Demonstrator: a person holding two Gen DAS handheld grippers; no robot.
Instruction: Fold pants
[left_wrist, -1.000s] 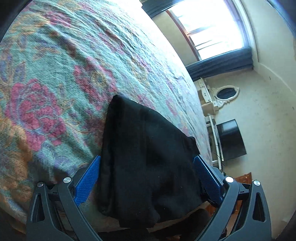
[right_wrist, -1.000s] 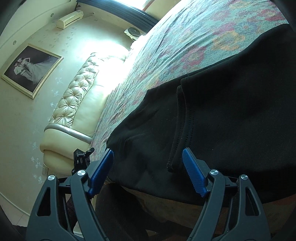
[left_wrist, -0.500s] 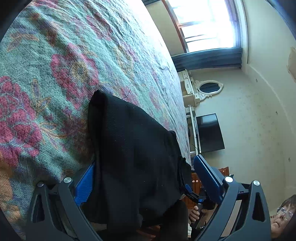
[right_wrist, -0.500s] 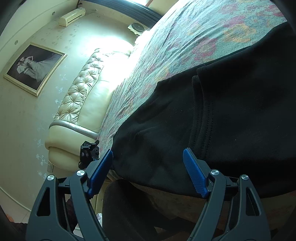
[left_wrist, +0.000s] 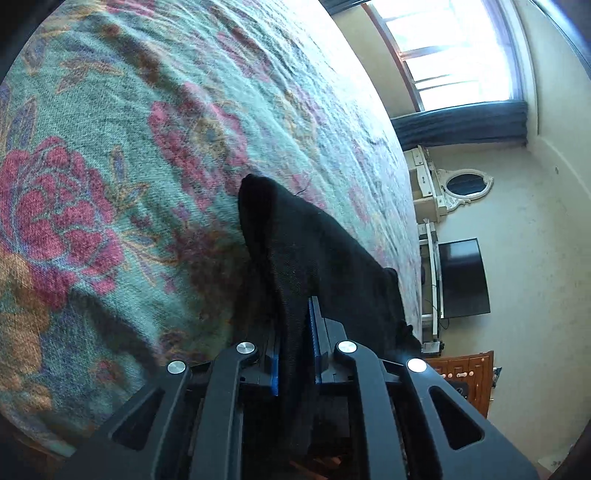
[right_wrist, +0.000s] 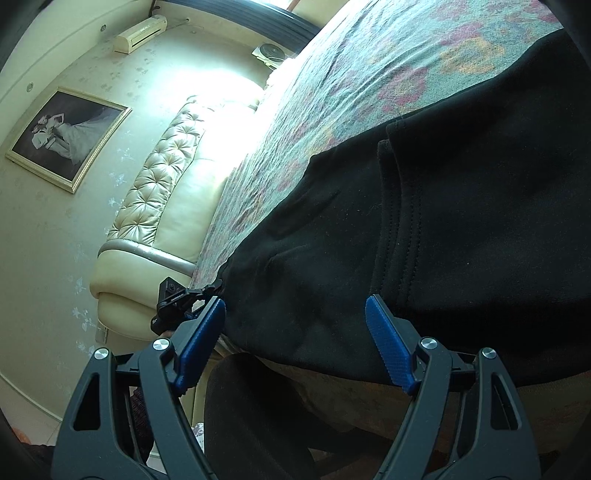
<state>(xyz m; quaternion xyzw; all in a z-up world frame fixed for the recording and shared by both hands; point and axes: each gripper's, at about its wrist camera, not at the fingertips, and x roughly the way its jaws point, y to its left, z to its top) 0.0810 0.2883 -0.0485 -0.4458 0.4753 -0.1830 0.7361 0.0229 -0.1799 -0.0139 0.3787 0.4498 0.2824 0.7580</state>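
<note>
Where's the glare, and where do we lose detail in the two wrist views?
Left wrist view: window blown out white, fisheye curves the bedspread, black pants show almost no texture. Right wrist view: glare washes out the headboard top and bed edge; pants dark, though the seam stitching reads.

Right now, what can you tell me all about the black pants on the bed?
The black pants look soft and thick, like fleece, with stitched seams. They lie spread on the flowery bedspread, hanging a little over its near edge. The left gripper is shut on one narrow end, bunching the cloth into a ridge between its blue pads. The right gripper is open around the wider end, its pads not pressing the cloth.
</note>
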